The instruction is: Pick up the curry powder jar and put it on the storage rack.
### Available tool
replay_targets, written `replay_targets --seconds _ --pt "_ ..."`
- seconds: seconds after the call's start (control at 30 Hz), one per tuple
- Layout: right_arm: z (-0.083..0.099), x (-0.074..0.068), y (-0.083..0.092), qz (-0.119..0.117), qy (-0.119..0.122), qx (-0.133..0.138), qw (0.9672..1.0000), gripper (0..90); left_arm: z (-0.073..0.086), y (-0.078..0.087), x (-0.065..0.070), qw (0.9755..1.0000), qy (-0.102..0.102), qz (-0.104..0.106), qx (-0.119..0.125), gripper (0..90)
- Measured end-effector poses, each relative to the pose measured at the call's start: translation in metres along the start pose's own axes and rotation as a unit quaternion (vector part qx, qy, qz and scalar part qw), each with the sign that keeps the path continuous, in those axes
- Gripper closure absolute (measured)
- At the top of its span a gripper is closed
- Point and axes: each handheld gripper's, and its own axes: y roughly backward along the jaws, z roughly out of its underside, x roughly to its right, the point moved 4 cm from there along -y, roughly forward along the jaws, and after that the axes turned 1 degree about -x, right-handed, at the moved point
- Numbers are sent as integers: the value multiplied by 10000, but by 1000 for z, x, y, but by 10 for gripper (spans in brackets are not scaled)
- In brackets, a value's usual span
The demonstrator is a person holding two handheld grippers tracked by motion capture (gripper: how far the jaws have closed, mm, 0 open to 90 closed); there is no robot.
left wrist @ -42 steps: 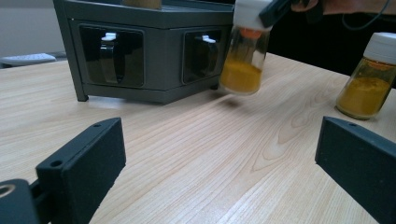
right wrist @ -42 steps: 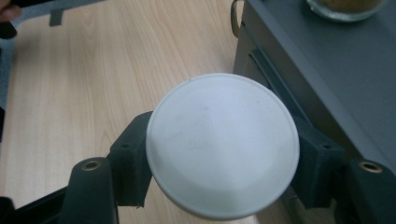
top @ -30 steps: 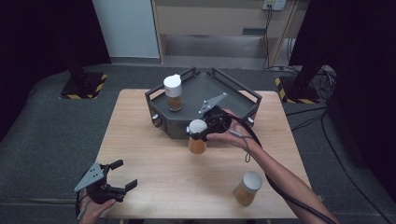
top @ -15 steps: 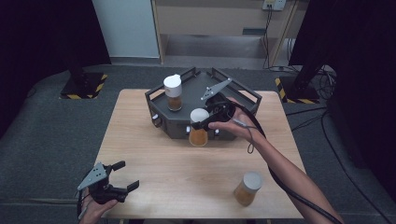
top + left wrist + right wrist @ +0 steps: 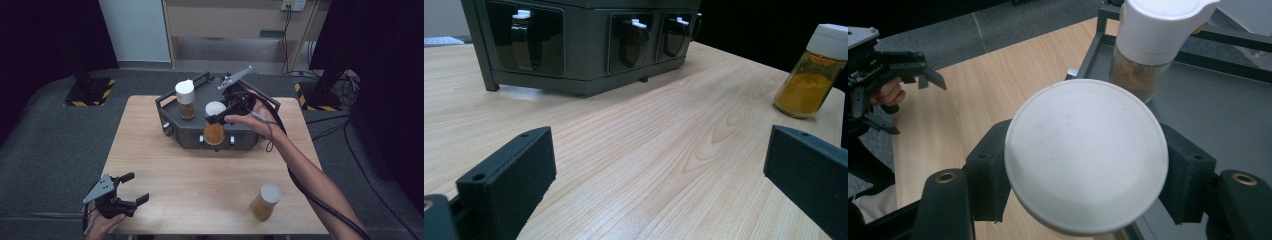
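Observation:
My right gripper (image 5: 218,116) (image 5: 1085,165) is shut on a white-capped spice jar (image 5: 214,124) (image 5: 1086,152) of orange powder and holds it in the air at the front edge of the dark grey rack (image 5: 167,117) (image 5: 1228,115). A second white-capped jar (image 5: 185,98) (image 5: 1154,42) stands on the rack's left side. A third jar (image 5: 264,201) (image 5: 812,70) of yellow powder stands on the table near the front right. My left gripper (image 5: 131,187) (image 5: 659,185) rests open at the table's front left corner, nothing between its jaws.
The wooden table (image 5: 195,190) stands on grey carpet. The rack has black knobs (image 5: 526,37) along its front wall. Bare tabletop stretches between the rack and the left gripper. Cables trail from the right gripper down the person's forearm (image 5: 300,165).
The right gripper has lifted the jar upward and slightly toward the rack. The left gripper has stayed where it was.

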Motion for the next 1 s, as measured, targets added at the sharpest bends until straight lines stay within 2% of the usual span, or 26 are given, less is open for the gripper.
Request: replay_targets --seconds 0.3,0.73,1.0 --pt "-13 7 -3 277 -66 -70 9996 333 0 0 0 10000 -9 12 -6 0" --pt "-30 25 -7 559 -355 -3 9978 333 0 1 -1 10000 23 -5 -13 0" --pt "-32 34 -13 765 -549 24 9955 333 0 1 0 10000 7 -4 -6 0"
